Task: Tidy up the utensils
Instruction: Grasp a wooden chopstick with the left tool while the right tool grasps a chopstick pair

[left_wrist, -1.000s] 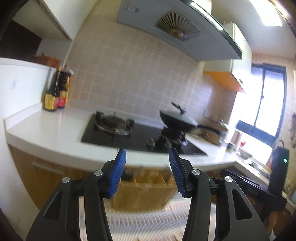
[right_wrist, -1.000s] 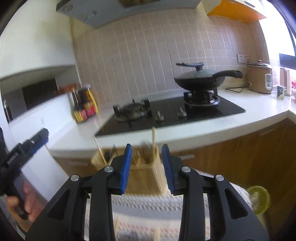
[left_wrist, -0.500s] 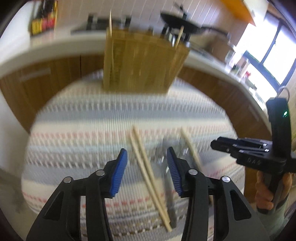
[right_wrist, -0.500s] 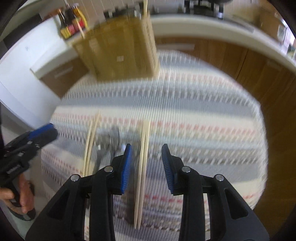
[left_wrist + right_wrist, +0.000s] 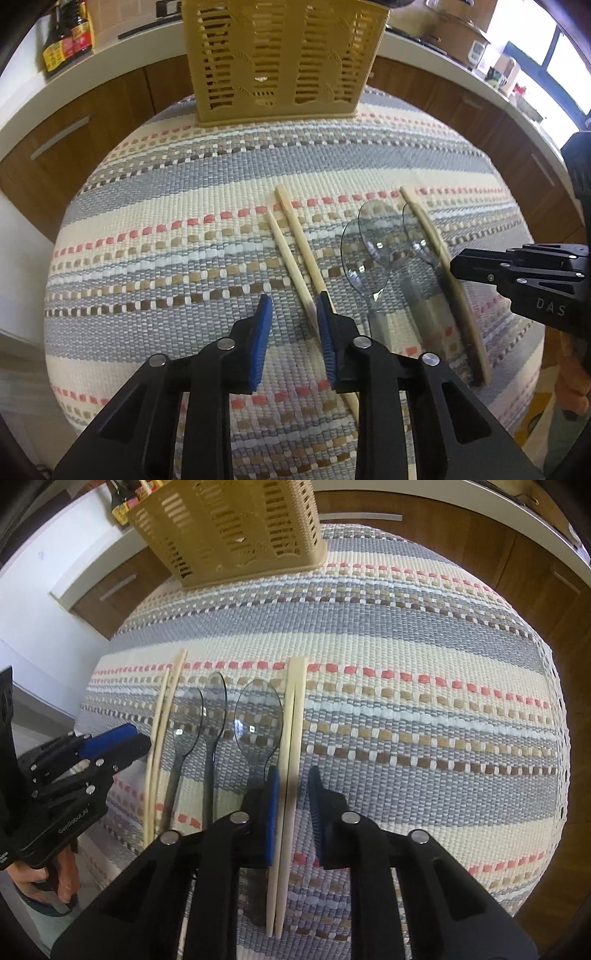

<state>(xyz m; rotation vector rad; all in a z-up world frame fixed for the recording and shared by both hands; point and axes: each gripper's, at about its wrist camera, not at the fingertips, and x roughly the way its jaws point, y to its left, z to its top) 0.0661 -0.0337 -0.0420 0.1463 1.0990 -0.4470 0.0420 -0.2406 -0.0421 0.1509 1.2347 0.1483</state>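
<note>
Chopsticks [image 5: 291, 738], pale slender wood, lie on ribbed woven cloth [image 5: 406, 664].

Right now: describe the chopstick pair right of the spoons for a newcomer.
On the striped woven mat, nearer than the tan slotted basket, three clear spoons lie between two chopstick pairs. It is the pair right of the spoons: ends flush, sticks touching, unlike the staggered left pair.

Two chopstick pairs [image 5: 293, 716], three clear spoons [image 5: 258, 716] flat on mat; slotted basket [image 5: 284, 59] upright.
</note>
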